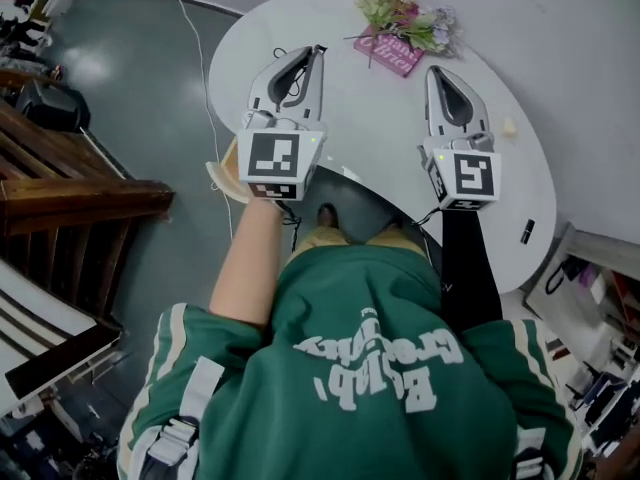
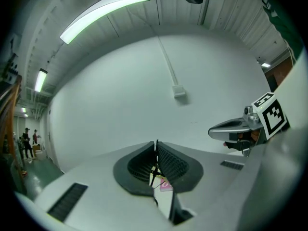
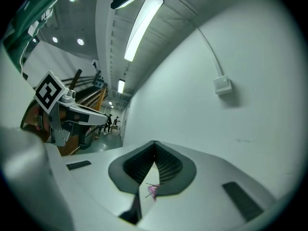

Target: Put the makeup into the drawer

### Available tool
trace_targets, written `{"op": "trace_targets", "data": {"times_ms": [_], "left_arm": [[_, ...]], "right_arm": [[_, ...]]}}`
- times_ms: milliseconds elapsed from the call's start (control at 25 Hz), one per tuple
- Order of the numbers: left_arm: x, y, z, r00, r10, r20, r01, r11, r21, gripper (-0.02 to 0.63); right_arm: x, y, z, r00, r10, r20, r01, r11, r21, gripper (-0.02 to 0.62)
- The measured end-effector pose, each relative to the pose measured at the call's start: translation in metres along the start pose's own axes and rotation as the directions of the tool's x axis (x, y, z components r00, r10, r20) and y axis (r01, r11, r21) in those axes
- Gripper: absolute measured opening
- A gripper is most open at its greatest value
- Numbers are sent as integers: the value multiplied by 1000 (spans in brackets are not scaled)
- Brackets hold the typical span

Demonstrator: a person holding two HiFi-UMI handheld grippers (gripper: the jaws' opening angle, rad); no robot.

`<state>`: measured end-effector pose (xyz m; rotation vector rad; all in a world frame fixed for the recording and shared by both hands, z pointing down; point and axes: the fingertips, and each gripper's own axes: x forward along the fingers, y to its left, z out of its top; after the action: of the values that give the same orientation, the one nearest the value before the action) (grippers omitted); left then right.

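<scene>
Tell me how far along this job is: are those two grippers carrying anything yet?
Nothing looks done yet, and no drawer shows in any view. Nothing is in hand: the left gripper and the right gripper are both shut and empty, held above the white table. The pink box beside the flowers lies untouched at the far edge. The whole job seems left to do.

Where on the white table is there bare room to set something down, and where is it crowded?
Bare: the middle of the table, between the left gripper and right gripper, nearer than the pink box; its left end; its right end between a small beige thing and a small black thing. Crowded: the far edge, where flowers and box sit together.
</scene>
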<state>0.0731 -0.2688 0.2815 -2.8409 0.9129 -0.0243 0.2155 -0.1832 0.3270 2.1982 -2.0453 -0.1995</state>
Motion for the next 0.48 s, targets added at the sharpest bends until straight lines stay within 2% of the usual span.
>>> {"op": "trace_targets", "data": {"times_ms": [200,360,480], "left_arm": [[-44,75,-14,993,115,-26,-115,993,1,32],[-92,126,-20,973,227,-42,-226,974,12,32],[-121,157,-23,957,285,-49,-284,959,13,32]], "right_arm": [[51,78,12,993,114,17,-114,993,10,9],[82,149,20,965,257,48,-257,966,-1,9],[97,192,28,949,312,50,-312,950,0,9]]}}
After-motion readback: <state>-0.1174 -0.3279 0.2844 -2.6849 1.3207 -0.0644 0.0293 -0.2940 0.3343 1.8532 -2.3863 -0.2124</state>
